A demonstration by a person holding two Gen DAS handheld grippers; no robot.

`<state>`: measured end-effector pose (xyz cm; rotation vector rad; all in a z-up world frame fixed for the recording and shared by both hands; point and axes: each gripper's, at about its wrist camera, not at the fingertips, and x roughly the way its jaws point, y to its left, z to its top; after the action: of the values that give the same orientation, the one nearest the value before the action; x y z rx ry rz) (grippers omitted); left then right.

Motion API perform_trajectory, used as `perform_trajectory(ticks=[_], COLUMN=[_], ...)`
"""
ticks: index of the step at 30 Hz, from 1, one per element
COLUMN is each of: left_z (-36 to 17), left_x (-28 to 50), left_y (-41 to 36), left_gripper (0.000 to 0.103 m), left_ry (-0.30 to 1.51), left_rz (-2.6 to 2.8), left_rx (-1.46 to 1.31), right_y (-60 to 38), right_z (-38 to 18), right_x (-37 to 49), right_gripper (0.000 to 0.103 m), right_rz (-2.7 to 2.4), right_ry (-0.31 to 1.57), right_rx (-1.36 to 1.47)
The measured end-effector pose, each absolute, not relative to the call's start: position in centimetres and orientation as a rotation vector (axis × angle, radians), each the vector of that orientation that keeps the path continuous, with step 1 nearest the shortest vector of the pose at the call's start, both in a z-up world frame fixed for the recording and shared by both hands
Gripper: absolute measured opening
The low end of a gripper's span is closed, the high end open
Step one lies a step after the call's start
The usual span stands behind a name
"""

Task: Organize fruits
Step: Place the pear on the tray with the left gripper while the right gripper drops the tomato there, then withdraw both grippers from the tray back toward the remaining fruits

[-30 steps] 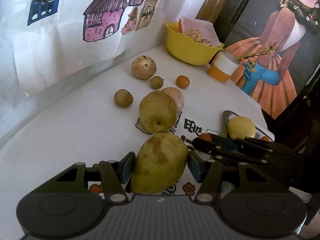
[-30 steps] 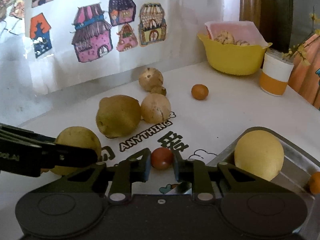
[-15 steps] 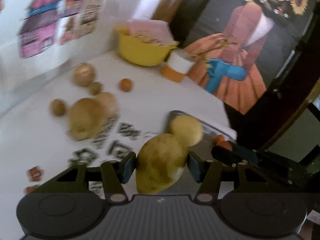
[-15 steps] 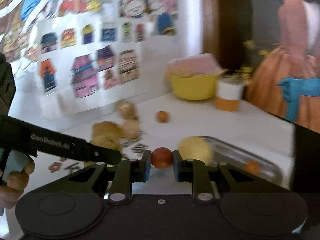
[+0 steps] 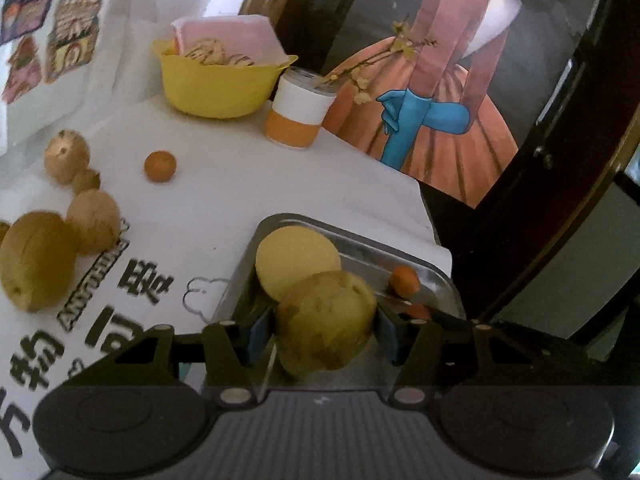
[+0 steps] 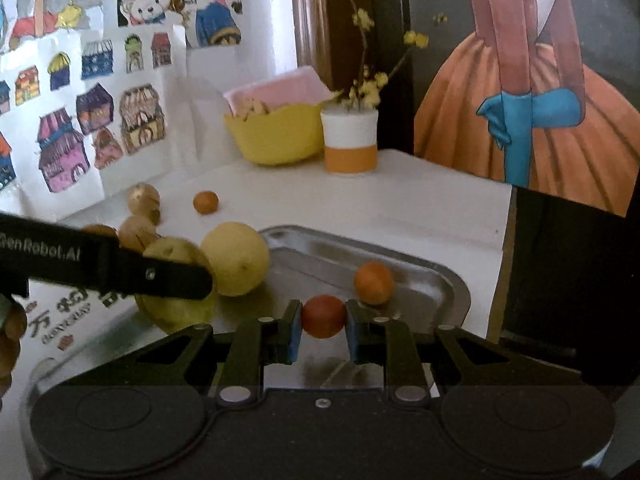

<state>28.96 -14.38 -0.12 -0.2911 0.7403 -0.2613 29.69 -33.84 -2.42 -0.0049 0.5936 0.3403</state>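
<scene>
My left gripper [image 5: 325, 326] is shut on a large yellow-green pear [image 5: 326, 320], held over the near end of a steel tray [image 5: 432, 276]. Inside the tray lie a pale yellow round fruit [image 5: 296, 260] and a small orange fruit [image 5: 405, 280]. My right gripper [image 6: 323, 318] is shut on a small red fruit [image 6: 323, 316] above the same tray [image 6: 448, 280], close to the small orange fruit [image 6: 373, 282]. The left gripper's arm crosses the right wrist view with the pear [image 6: 172, 312] beside the yellow fruit [image 6: 236, 256].
On the white table [image 5: 248, 184] lie a big pear [image 5: 36, 264], brown round fruits [image 5: 94, 226] [image 5: 66, 156] and a small orange one [image 5: 160, 166]. A yellow bowl [image 5: 216, 80] and an orange-and-white cup [image 5: 298, 114] stand at the back. The table edge runs just right of the tray.
Both grippers have swung right from the table's middle to above the tray, each still carrying its fruit. The pear and the red fruit now hang over the tray.
</scene>
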Motion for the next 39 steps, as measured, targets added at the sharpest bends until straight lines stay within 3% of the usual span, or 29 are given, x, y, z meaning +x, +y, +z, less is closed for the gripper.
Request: perform_trajectory(ticks=[8,10,15,24,30,39], left_z=[-0.3,-0.2,0.3,2.3,4.7,4.8], left_x=[29.2,29.4,28.8,25.5,21.6,14.4], left_y=[-15.3,-15.1,-14.2,-11.5,-9.8,-7.5], left_gripper=[0.059,0.060,0.081,0.097,0.102,0.103], left_ry=[0.721,0.729,0.715,0.653,0.568,0.573], left_rz=[-0.260,-0.258,-0.249,-0.229,-0.193,-0.228], left_rx=[-0.239,-0.257,-0.270,-0.346,-0.292,-0.240], right_y=[-33.7,-33.6,-34.1,-34.0,-33.6,-31.3], right_z=[-3.3,-3.2,-2.5,1.2,3.9,5.9], right_x=[30.3,30.2,29.5,24.4,19.8,12.5], right_gripper=[0.025,0.030,0.046,0.084,0.102,0.102], right_rz=[0.342,0.335,0.300,0.220,0.202,0.190], right_ry=[0.605,0.602,0.592,0.484,0.406,0.396], right_rx=[-0.001,-0.003,0.034,0.008,0.008,0.012])
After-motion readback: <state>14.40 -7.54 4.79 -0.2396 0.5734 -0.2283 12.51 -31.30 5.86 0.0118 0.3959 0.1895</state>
